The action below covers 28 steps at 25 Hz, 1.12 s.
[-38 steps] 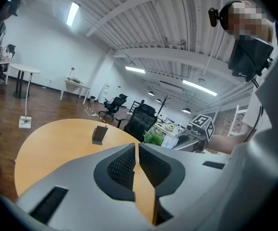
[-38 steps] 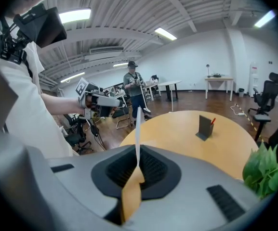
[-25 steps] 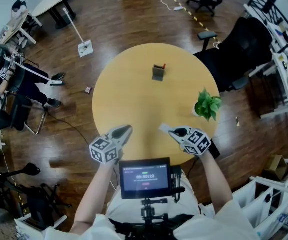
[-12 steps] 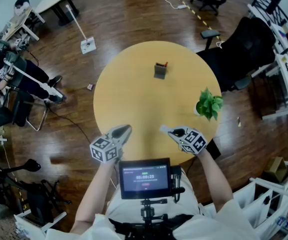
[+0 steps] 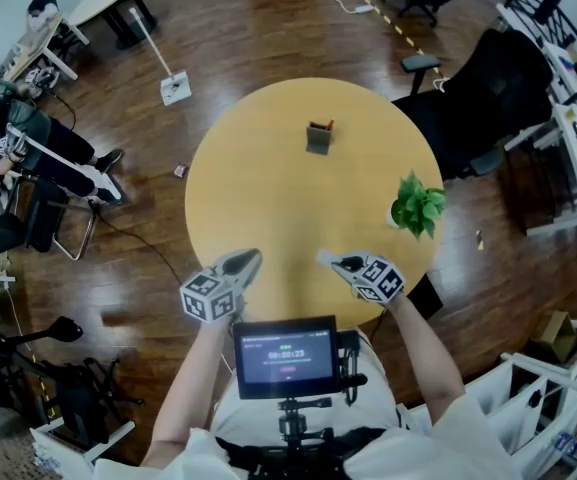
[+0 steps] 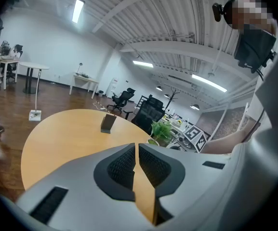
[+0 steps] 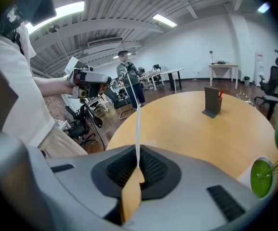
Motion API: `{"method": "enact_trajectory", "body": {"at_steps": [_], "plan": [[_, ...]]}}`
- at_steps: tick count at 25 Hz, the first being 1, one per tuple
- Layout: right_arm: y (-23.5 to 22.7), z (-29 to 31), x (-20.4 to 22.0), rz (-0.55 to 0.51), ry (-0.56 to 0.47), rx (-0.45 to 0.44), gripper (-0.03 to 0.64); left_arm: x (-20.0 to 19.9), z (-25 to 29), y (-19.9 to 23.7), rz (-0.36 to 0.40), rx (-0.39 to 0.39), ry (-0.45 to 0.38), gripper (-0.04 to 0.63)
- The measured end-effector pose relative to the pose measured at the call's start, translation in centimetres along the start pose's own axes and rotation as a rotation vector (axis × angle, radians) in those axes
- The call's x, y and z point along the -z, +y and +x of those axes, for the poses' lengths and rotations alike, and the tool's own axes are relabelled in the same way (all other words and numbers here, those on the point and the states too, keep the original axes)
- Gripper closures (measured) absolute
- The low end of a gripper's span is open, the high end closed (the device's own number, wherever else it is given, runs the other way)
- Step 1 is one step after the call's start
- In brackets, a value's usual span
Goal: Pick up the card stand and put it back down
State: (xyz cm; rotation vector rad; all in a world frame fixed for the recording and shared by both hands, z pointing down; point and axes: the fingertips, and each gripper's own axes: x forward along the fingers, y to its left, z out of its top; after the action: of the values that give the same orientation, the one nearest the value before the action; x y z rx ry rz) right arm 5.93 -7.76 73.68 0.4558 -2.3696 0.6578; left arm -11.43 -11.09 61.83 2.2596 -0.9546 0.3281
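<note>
Round table (image 5: 268, 198) in an open office: card stand (image 5: 318, 139) stands upright near the far edge, untouched, so pick-up & put-down both remain. Left gripper (image 5: 245, 261) & right gripper (image 5: 325, 259) hover over the near edge, jaws pressed together, empty.

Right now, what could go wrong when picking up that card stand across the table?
The card stand sits far from both grippers. The left gripper and right gripper are shut, so reaching without opening might tip it. The plant stands near the right gripper's likely path and could get knocked.
</note>
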Motion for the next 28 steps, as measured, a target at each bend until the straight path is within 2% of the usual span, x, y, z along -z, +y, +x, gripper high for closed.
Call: {"method": "enact_trajectory", "body": {"at_steps": [18,28], "plan": [[-3.2,3.3,5.8,0.040,0.038,0.029,0.591,2.7,1.0,1.6,-0.035,-0.019,0.041,0.574],[-3.5,4.7,6.6,0.036,0.066,0.026,0.591,3.2,1.0,2.1,-0.040,-0.025,0.057,0.574]]}}
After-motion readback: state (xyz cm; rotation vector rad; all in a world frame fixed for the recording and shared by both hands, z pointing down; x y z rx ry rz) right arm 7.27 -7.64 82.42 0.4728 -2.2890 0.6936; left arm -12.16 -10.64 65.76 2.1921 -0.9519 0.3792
